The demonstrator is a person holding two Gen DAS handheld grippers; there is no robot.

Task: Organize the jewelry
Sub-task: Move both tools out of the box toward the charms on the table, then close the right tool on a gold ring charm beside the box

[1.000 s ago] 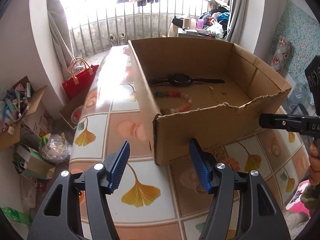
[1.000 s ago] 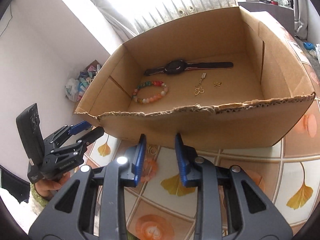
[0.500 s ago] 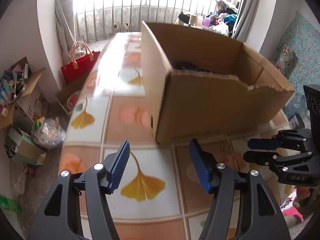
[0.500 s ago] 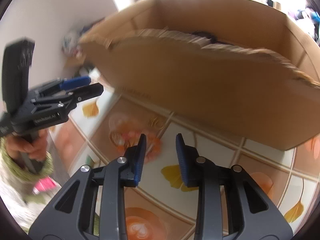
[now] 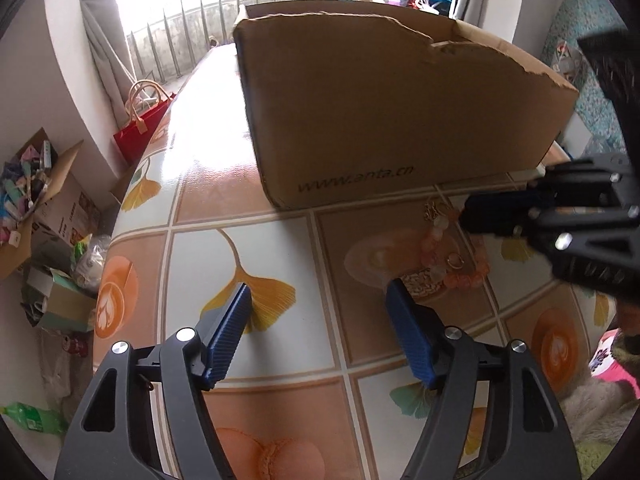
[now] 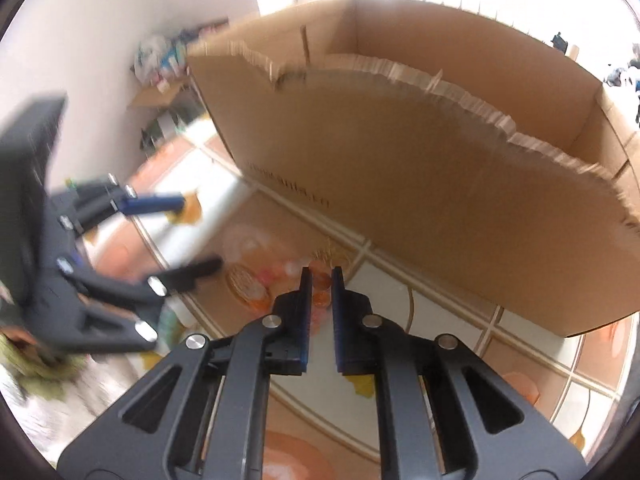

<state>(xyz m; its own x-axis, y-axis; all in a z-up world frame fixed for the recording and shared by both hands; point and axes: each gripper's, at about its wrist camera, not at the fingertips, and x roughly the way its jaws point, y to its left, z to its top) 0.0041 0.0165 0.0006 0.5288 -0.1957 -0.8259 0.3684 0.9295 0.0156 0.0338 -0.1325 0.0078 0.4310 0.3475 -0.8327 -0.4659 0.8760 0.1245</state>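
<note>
A heap of jewelry lies on the tiled table in front of the cardboard box (image 5: 380,120): an orange and pink bead bracelet (image 5: 460,276), a gold ring (image 5: 456,261), a woven band (image 5: 420,285) and a gold chain (image 5: 433,208). My right gripper (image 6: 321,276) points down at the heap. Its jaws are closing, with the orange beads (image 6: 321,298) filling the narrow gap between the tips. In the left wrist view the right gripper (image 5: 468,216) comes in from the right over the heap. My left gripper (image 5: 319,296) hovers left of the heap, jaws opening, nothing between them. The box (image 6: 420,152) hides its contents.
The table's left edge (image 5: 120,216) drops to a floor with a red bag (image 5: 138,128), open cartons of clutter (image 5: 36,184) and a green bottle (image 5: 28,420). A railing and hanging clothes stand behind the box. A sleeve (image 5: 624,344) shows at the right.
Both grippers sank toward the table, so the box's inside went out of sight. The right jaws narrowed around the orange beads. The left jaws spread wider.
</note>
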